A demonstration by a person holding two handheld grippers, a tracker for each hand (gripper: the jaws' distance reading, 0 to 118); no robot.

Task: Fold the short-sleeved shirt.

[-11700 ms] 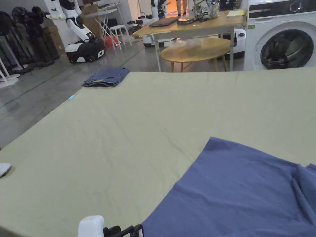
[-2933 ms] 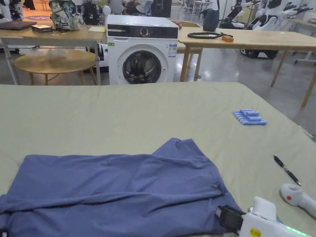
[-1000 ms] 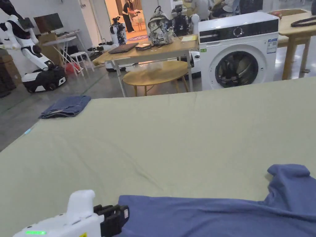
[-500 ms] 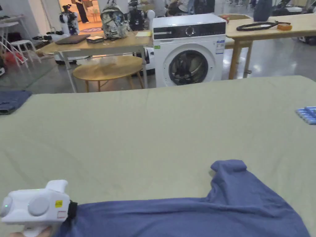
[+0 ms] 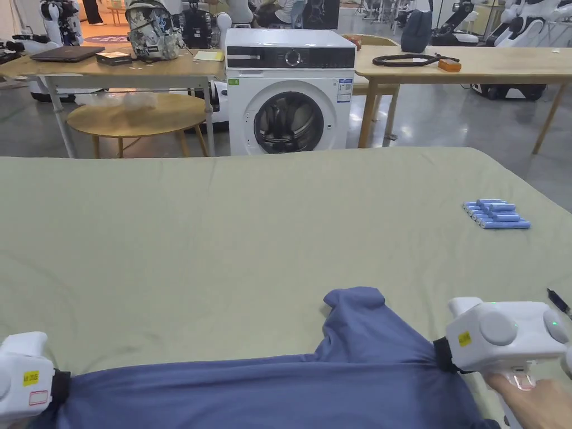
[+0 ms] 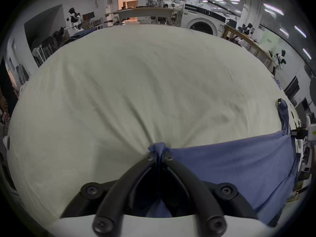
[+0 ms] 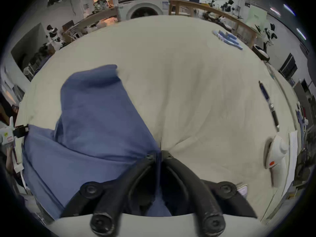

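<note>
Shirt point(image 5: 268, 385) now pinched by both grippers (stretched taut).

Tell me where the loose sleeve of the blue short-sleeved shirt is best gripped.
Probably at the cuff end of the loose sleeve, coming from the far side. On the blue short-sleeved shirt it points away across the green sheet, clear of the left gripper and right gripper, both clamped on the shirt's ends.
</note>
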